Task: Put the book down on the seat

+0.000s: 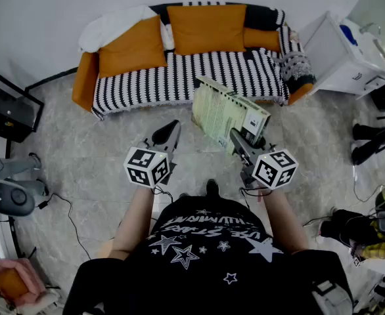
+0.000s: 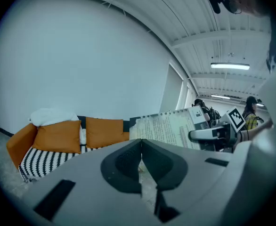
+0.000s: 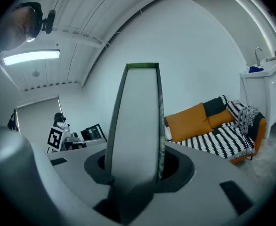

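Our right gripper (image 1: 237,138) pinches the book (image 1: 226,112) by its lower edge, holding it in the air in front of the sofa (image 1: 84,77), short of the seat (image 1: 199,74). We judge it light but floppy, best held near the spine. Our left gripper (image 1: 173,128) is pressed together, empty. Its view shows the printed pages; the right gripper view shows the book nearly edge-on.

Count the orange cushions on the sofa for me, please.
3. The left cushion lies beside the white blanket, the middle cushion stands against the backrest, and the smaller right cushion is at the far right. The blanket may hide another.
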{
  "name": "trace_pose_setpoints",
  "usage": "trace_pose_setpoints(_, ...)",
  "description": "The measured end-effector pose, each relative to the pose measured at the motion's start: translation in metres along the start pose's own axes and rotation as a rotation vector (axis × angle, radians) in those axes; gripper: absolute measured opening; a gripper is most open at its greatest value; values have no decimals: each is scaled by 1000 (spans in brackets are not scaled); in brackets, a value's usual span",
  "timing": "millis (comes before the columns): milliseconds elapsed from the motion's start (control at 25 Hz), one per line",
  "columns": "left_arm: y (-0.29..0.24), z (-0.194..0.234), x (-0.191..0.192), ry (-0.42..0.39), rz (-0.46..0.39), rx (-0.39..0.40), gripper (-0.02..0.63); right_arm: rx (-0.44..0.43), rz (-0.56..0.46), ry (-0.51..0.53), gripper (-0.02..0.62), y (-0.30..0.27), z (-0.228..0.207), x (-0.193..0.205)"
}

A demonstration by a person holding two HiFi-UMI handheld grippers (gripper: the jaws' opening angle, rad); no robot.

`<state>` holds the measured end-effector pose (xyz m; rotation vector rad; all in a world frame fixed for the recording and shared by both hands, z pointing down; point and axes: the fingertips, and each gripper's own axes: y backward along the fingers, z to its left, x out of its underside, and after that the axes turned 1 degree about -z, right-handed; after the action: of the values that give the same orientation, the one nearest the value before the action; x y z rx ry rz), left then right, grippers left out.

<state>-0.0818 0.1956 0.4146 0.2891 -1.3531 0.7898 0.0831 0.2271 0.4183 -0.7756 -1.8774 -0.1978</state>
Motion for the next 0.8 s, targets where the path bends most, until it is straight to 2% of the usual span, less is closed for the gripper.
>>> trace_pose_setpoints(800, 24, 10, -8, -21, -15, -10, 9, -7, 42, 53, 175, -37, 26, -1)
